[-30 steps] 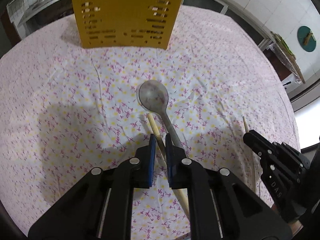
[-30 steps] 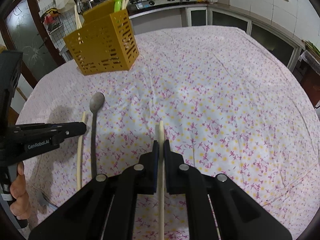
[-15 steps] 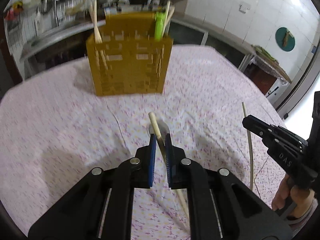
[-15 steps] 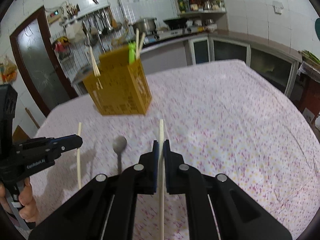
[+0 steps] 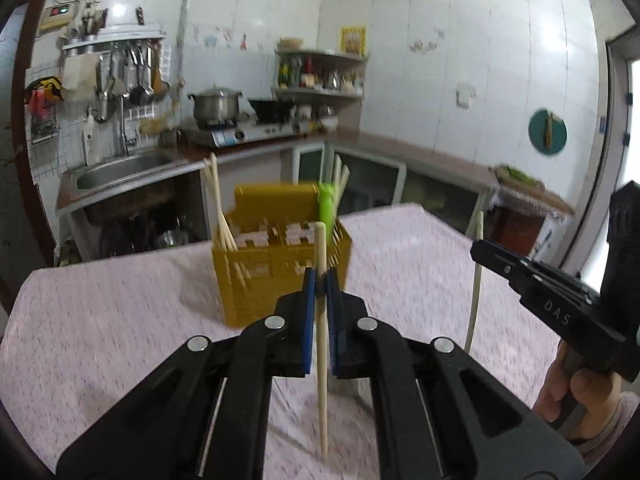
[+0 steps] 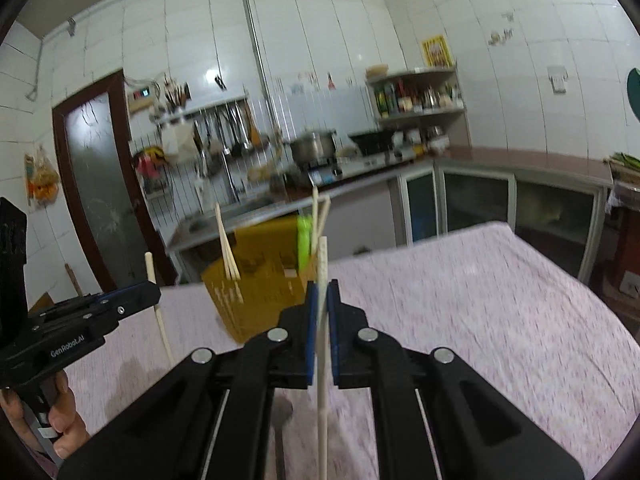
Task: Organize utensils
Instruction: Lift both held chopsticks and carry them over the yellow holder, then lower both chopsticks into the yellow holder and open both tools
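My left gripper is shut on a wooden chopstick and holds it upright above the table. My right gripper is shut on a pale chopstick, also upright. The yellow slotted utensil basket stands on the table ahead of both grippers, with several chopsticks and a green utensil in it. The basket also shows in the right wrist view. A metal spoon lies on the cloth below my right gripper. Each gripper shows in the other's view: the right one, the left one.
The table has a pink floral cloth. Behind it run a kitchen counter with a sink, a stove with a pot and a wall shelf. A dark door is at the left.
Both grippers have lifted and tilted up with their chopsticks, so the views swing from the tabletop to the basket and kitchen wall. The spoon stays on the cloth.
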The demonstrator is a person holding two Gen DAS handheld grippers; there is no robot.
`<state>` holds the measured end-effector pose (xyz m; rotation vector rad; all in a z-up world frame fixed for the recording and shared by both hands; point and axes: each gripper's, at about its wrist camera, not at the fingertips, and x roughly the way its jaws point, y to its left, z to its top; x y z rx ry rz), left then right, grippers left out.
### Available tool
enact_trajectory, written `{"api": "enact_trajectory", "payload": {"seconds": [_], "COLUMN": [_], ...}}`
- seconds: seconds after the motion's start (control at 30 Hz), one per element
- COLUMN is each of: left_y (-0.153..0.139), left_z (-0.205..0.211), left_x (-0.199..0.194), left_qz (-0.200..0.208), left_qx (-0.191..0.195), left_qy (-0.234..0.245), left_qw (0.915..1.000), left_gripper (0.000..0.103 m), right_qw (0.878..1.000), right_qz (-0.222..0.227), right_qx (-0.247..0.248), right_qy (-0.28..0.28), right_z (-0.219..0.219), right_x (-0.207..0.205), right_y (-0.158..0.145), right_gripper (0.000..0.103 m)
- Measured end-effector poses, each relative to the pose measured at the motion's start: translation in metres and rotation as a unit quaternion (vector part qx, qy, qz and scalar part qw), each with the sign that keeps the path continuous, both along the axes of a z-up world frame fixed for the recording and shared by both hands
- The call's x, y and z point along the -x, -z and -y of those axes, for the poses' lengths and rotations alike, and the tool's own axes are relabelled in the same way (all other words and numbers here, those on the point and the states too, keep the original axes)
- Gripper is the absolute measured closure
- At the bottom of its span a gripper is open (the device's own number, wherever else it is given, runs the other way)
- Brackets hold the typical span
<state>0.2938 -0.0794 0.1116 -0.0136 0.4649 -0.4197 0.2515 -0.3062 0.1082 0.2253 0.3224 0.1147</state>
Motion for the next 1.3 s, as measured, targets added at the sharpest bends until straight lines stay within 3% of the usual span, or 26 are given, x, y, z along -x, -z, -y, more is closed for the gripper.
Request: {"api": "enact_trajectory", "payload": {"seconds": [0.4,0.63,0.77,0.97,1.3], "left_y": [-0.056,-0.109,-0.124,-0.096,-0.038], "left_z": [-0.018,-0.019,-0.021,-0.011,-0.014], "left_x": [-0.053,-0.088,-0.114,-0.14,-0.146], "left_qz": [0.043,0.089,0.107,0.103,0.083], "left_qx": [0.021,0.001,0.008,-0.001,-0.001], "left_qy": [-0.025,-0.045,-0.047,-0.038,-0.03], "left_qw": [0.9985,0.995,0.9932,0.9939,0.9961], "left_gripper": [0.099,0.099,0.099,0.099,0.099], "right_qw": [0.996,0.991,0.988,0.987,0.991], "right_qz": [0.089,0.134,0.152,0.155,0.127], "right_qx": [-0.003,0.013,0.024,0.048,0.034], "right_qy": [-0.002,-0.007,-0.008,-0.007,-0.03], "right_z": [-0.006,-0.025,-0.04,-0.054,-0.051], "right_x": [-0.057,-0.104,-0.129,-0.154,-0.17], "right_y": [-0.06,-0.104,-0.12,-0.099,-0.041], "right_gripper": [0.097,0.097,0.097,0.097,0.097]}}
